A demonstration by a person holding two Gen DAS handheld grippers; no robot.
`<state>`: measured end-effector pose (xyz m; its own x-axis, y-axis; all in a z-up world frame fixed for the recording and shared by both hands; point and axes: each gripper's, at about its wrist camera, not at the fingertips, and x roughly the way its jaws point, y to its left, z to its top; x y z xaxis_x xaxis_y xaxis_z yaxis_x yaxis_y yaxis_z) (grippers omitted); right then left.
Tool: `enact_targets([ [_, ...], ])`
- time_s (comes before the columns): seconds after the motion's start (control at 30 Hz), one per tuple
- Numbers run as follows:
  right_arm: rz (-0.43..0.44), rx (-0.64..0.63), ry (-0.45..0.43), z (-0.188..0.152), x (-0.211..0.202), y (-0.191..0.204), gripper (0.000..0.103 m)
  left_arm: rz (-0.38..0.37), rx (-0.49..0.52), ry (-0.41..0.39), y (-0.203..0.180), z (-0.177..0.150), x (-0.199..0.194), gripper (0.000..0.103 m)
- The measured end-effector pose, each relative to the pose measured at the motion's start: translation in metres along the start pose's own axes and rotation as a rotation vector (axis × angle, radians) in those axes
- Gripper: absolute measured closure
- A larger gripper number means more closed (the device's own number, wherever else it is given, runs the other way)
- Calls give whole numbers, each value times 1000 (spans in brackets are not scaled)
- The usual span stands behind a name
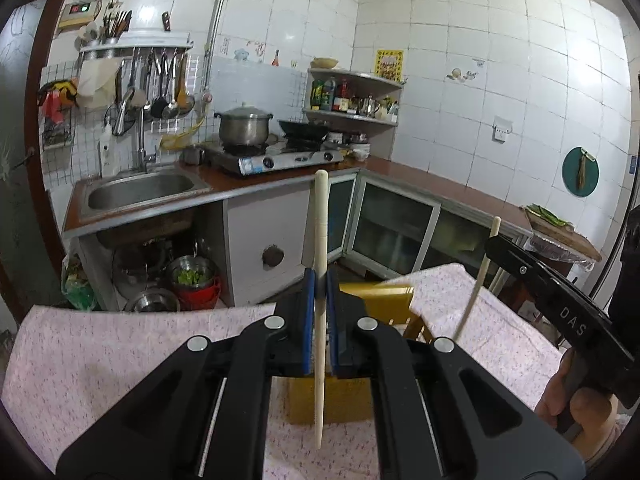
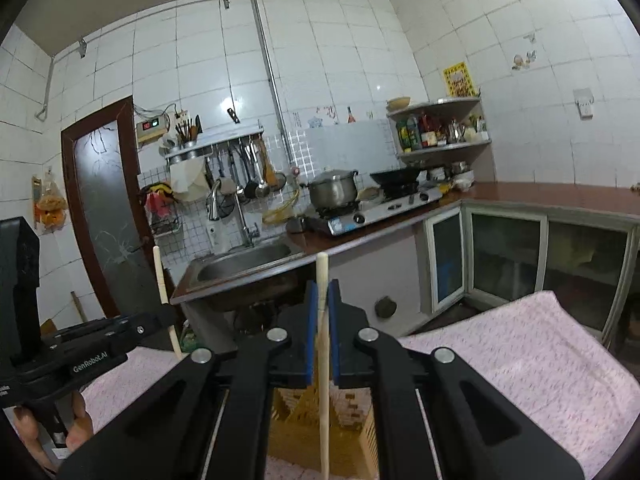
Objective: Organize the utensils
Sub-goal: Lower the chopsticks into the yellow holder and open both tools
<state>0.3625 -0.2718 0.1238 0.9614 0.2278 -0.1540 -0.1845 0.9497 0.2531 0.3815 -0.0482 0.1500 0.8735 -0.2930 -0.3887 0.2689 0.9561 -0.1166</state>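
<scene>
**Each gripper clamps one chopstick above the table**

In the left wrist view, the left gripper (image 1: 319, 280) has its blue-padded fingers (image 1: 308, 320) pressed tight on a pale chopstick (image 1: 320, 240), which stands nearly upright; its lower end hangs over a yellow box (image 1: 332, 404) on the table (image 1: 100, 360), covered in a pink cloth. The box is mostly hidden behind the gripper body, so its contents cannot be made out here. Farther right, the right gripper (image 1: 494, 240) enters from the edge, closed on a second chopstick (image 1: 476, 288), with part of a hand (image 1: 576, 408) cut off at the frame.

In the right wrist view, that second chopstick (image 2: 322, 320) stands between closed fingers (image 2: 310, 332), its lower end cut off by the frame's bottom edge, over a woven-looking tray (image 2: 296, 420), largely hidden.
</scene>
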Motion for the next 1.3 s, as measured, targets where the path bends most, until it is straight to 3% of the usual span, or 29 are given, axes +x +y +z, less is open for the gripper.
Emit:
enact_targets([
  [0.27, -4, -29, -111, 55, -11, 11, 97, -19, 15, -126, -12, 53, -19, 99],
  [0.4, -24, -42, -145, 62, -10, 13, 97, -19, -1, -132, -13, 58, -7, 99],
  [0.73, -56, -111, -14, -4, 32, 0, 97, 20, -31, -45, 5, -10, 68, 99],
  [1.03, -63, -86, 72, -39, 50, -16, 97, 57, -6, 12, 9, -42, 85, 97],
  [1.1, -60, -69, 83, -40, 51, -20, 97, 61, -9, 21, 11, -43, 85, 85],
  [1.17, -58, -55, 91, -41, 49, -23, 96, 65, -19, 21, 13, -43, 81, 57],
  [1.23, -61, -55, 98, -40, 43, -24, 96, 73, -29, 12, 16, -43, 72, 41],
  [1.3, -71, -53, 112, -40, 37, -26, 84, 77, -33, 17, 17, -41, 61, 33],
])
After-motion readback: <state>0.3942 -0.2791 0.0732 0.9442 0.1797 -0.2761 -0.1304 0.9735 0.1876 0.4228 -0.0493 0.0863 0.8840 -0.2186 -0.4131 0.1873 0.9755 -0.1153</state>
